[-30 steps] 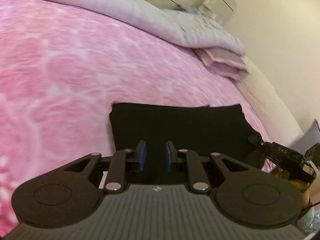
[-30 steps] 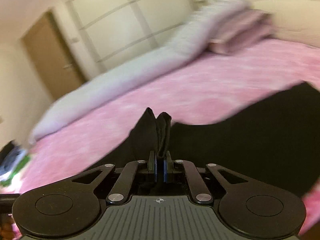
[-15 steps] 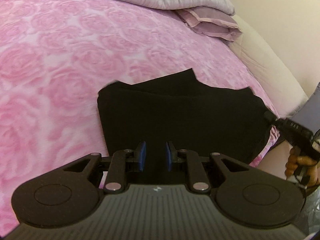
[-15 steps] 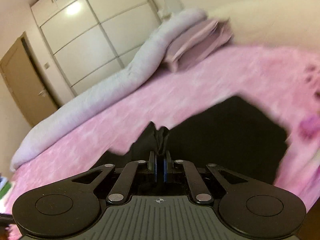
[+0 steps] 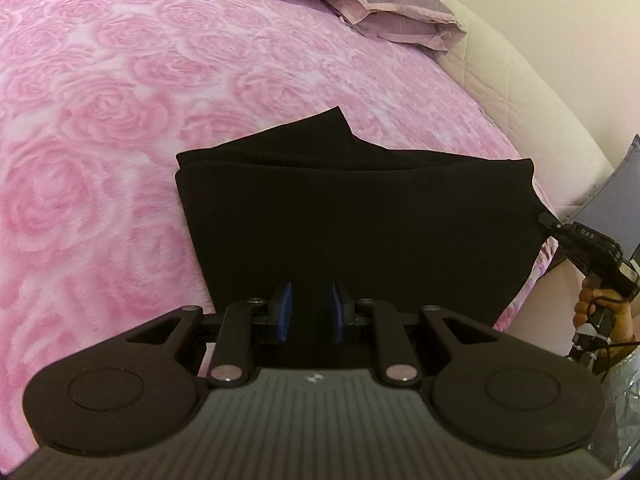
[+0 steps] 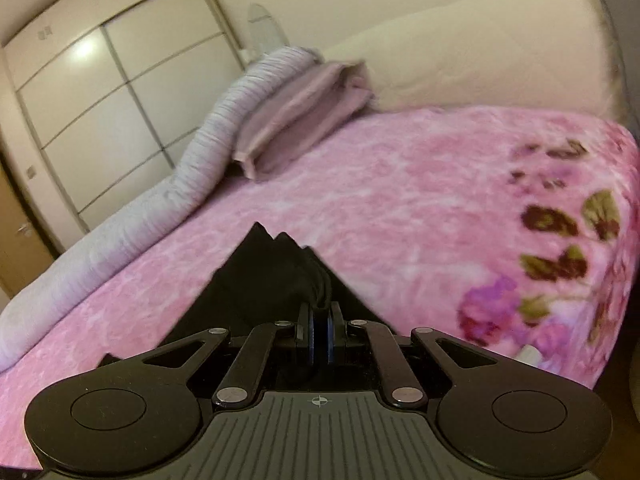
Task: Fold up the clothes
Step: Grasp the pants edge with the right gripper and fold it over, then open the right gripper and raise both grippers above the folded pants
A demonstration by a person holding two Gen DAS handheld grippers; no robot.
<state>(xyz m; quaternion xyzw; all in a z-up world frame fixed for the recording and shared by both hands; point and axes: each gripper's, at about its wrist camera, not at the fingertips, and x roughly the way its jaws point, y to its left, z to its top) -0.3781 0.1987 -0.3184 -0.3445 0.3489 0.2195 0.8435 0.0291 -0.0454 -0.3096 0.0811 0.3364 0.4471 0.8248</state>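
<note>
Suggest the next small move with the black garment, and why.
Probably lower both grippers to lay the held edge flat. The right gripper pinches a bunched corner of the black garment, which already lies doubled on the pink blanket.

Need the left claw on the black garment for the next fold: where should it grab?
Take the black garment at its near left corner, coming in from the near edge. That side lies flat and free on the pink blanket, mirroring the far-right corner the right claw has pinched; the left claw hangs open above it.
</note>
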